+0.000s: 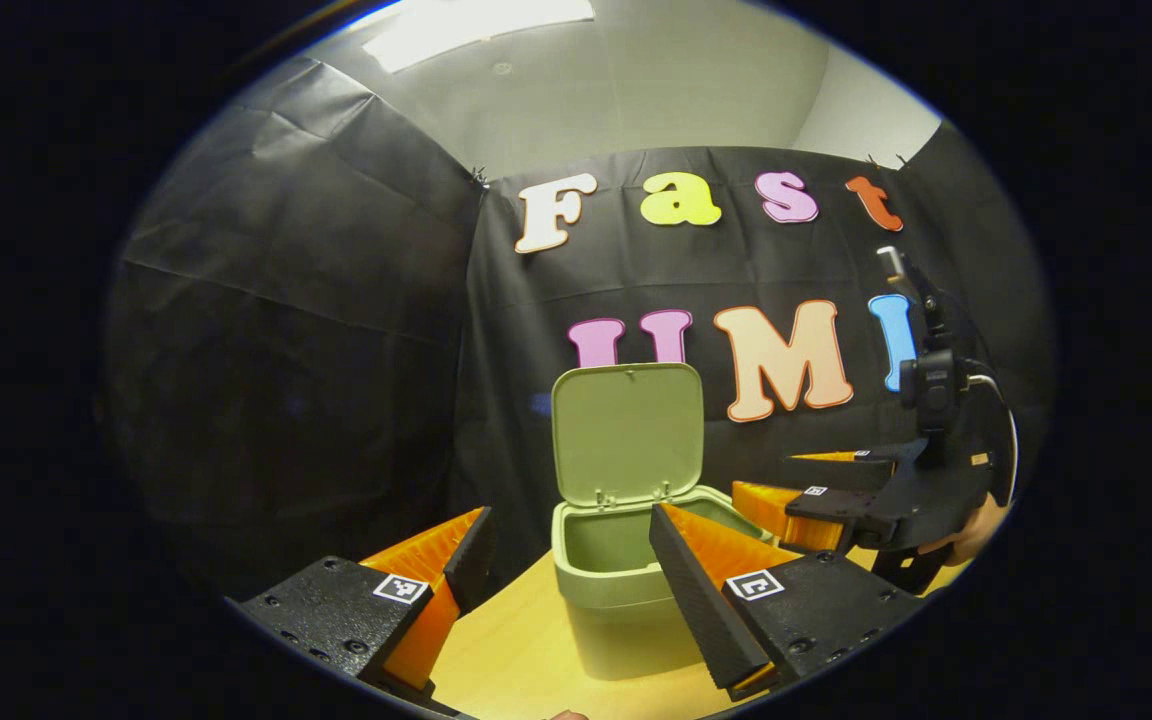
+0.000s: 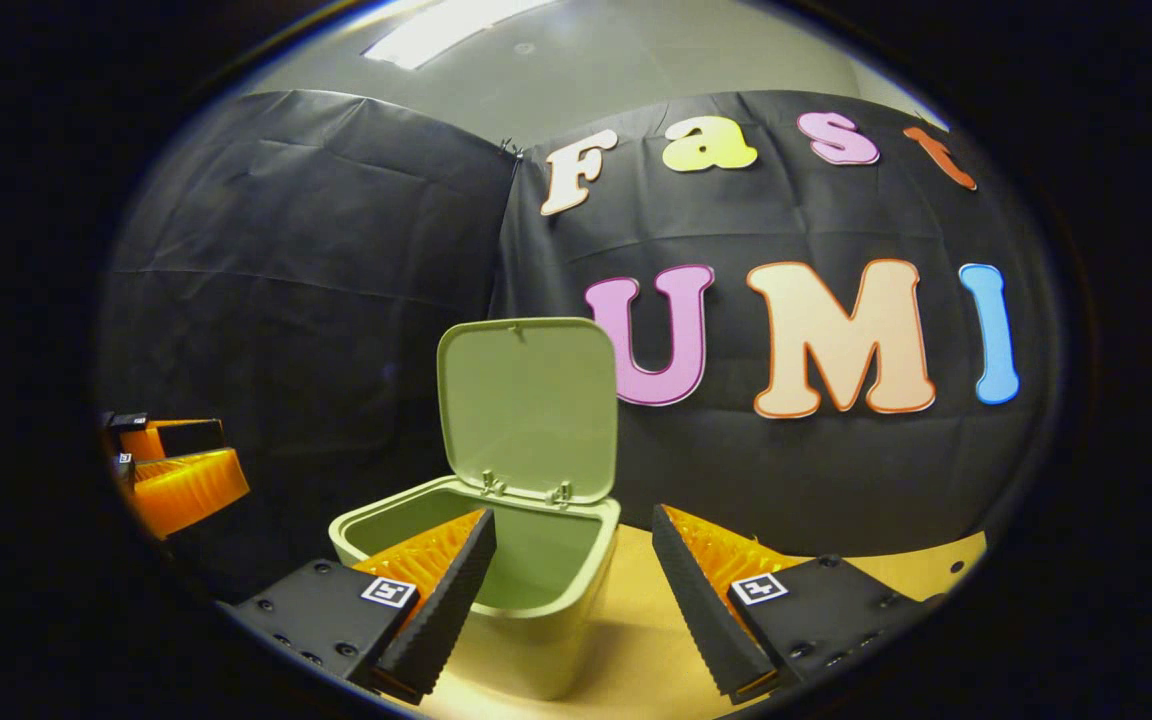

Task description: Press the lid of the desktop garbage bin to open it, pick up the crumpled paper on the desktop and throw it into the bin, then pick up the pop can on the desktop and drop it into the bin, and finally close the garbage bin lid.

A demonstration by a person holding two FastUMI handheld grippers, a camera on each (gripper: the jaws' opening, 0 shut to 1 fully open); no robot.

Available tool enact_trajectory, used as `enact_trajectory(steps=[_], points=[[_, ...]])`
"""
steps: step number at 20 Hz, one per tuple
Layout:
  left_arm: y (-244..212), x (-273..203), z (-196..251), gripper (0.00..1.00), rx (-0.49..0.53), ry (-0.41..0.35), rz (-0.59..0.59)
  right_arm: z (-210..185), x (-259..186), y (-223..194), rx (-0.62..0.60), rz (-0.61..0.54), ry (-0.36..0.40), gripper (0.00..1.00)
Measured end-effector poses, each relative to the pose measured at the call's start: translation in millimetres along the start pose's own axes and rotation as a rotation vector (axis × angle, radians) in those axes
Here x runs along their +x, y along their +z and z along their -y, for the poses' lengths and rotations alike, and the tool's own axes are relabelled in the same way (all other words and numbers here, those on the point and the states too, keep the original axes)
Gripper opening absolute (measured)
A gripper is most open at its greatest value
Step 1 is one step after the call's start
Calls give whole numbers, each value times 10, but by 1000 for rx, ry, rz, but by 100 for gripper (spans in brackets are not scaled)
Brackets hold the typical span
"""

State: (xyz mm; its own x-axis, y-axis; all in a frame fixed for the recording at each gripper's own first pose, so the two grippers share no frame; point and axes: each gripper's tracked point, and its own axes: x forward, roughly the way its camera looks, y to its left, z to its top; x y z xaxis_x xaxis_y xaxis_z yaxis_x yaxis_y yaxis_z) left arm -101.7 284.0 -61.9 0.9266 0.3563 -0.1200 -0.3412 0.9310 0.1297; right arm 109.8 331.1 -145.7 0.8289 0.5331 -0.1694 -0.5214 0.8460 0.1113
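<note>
Item 1, bin (image 1: 626, 590): pale green, standing on the wooden desktop (image 1: 506, 650), directly ahead of my left gripper (image 1: 566, 570). Its lid (image 1: 628, 432) is raised upright on the rear hinge, so the opening faces up.

Item 2, left gripper: fingers spread wide, nothing between them, the bin framed in the gap.

Item 3, right gripper (image 2: 571, 575): also spread wide and empty, hanging just above the bin's near rim (image 2: 536, 600). From the left gripper view it sits to the bin's right, with a bit of the hand (image 1: 976, 535) that holds it behind it.

Item 4, crumpled paper and pop can: I cannot place either on the desktop around the bin (they may already be inside, though the bin's floor is hidden from me).

Judgement: with both grippers empty and the lid up, I take closing as the step in hand. To do it well, I would bring 1 finger behind the lid's top edge, tip it forward past upright, then press down near its front until it seats, keeping my other gripper beside the bin and clear of the rim.
</note>
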Motion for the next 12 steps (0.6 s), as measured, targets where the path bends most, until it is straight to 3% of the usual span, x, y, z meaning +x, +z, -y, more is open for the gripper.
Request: enact_trajectory(steps=[12], points=[[111, 77, 1305, 93, -46, -200, 27, 1428, -1161, 505, -43, 86, -235, 98]])
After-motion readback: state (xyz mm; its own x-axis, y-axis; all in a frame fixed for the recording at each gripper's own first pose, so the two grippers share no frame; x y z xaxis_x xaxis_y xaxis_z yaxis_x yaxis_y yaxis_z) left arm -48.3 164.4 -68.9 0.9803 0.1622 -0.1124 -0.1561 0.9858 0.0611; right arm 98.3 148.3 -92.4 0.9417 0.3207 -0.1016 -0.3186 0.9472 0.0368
